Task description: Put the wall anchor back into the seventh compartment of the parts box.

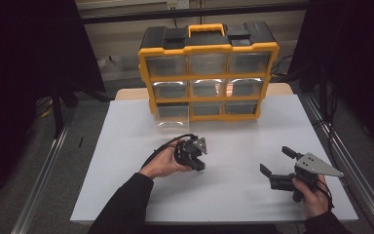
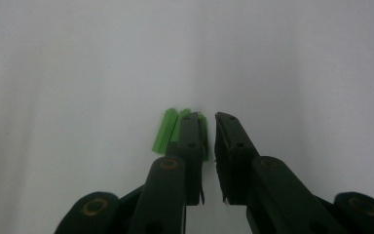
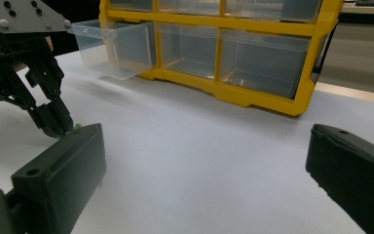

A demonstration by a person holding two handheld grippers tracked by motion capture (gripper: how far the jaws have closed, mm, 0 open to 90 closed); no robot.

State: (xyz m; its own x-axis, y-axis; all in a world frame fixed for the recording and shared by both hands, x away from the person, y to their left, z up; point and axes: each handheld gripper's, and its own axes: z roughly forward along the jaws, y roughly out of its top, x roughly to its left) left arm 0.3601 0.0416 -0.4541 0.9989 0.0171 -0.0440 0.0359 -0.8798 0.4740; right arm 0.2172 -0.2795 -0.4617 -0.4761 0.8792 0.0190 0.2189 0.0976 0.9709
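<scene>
The left gripper points down at the white table, near the middle of it, over a small green plastic piece that lies flat on the surface. In the left gripper view its jaws stand nearly together with a thin gap between them, and the green piece sits just beside and partly behind one jaw rather than plainly in the gap, so I cannot tell that it is pinched. This looks like the pick-up step. On the far side, the yellow drawer cabinet has its bottom left drawer pulled out, probably where the piece should go. The right gripper rests to the right, jaws wide apart and holding nothing. Next, the left jaws likely need to straddle the piece squarely before lifting.
</scene>
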